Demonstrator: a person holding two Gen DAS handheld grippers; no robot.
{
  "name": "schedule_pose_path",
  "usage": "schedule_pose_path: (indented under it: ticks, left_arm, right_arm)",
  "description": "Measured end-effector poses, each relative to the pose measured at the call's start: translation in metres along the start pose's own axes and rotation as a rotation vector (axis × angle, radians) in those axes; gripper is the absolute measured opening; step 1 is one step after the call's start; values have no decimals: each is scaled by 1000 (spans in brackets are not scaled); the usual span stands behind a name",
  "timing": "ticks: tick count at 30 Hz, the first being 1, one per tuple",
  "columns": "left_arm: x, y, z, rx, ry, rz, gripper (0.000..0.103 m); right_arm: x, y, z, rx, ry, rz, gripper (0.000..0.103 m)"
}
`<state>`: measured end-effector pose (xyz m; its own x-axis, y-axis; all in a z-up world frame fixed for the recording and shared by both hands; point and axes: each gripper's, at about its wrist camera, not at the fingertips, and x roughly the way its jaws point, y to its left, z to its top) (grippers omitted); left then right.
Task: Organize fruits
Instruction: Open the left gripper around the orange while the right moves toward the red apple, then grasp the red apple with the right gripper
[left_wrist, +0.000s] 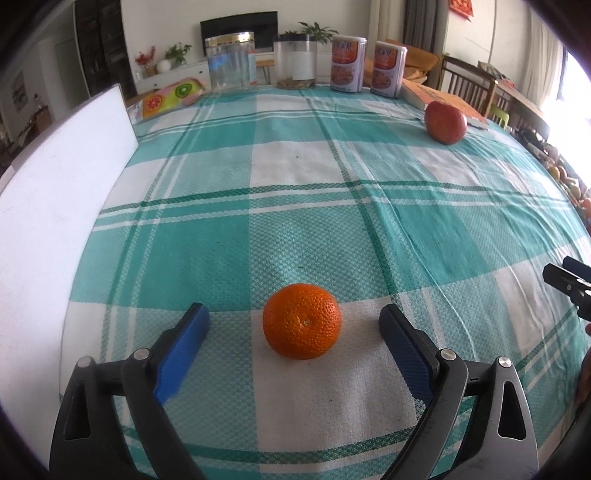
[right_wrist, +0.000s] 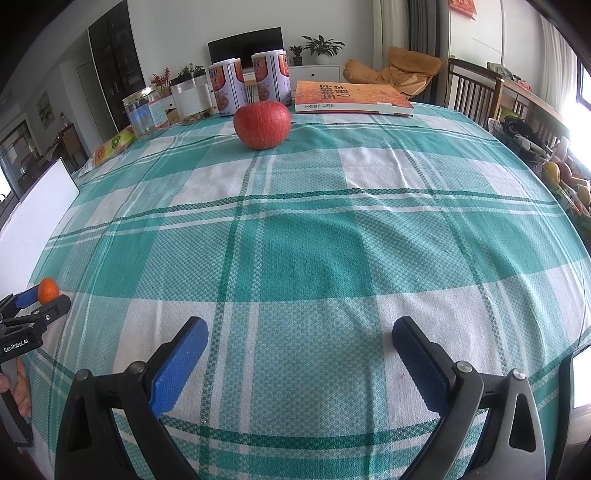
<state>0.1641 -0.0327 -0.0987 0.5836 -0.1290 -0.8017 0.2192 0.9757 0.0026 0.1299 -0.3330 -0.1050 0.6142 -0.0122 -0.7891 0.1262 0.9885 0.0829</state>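
Sitting orange (left_wrist: 301, 326): on the desk (left_wrist: 295, 192), between the wide left tool (left_wrist: 294, 322), touching no pad.
Right tool (right_wrist: 300, 336): wide, holding nothing.
Apple (right_wrist: 262, 124): at 12 o'clock, far off.

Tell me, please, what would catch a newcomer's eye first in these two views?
Probably the bright orange on the checked tablecloth, sitting untouched between the wide-open blue pads of the left tool. Next, the red apple at the far side, just in front of an orange book. The right tool is open over bare cloth.
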Motion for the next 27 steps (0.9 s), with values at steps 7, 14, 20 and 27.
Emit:
schedule_pose_path:
  ticks: [7, 14, 20, 27]
  left_arm:
    - [0, 0, 0, 0, 0, 0, 95]
    - [0, 0, 0, 0, 0, -1, 95]
    - [0, 0, 0, 0, 0, 0, 95]
    - [0, 0, 0, 0, 0, -1, 95]
  right_arm:
    - [0, 0, 0, -1, 1, 0, 100]
    - [8, 12, 9, -119, 140, 35, 103]
    - [28, 8, 90, 20, 43, 119, 103]
    - [123, 54, 180, -45, -20, 24, 103]
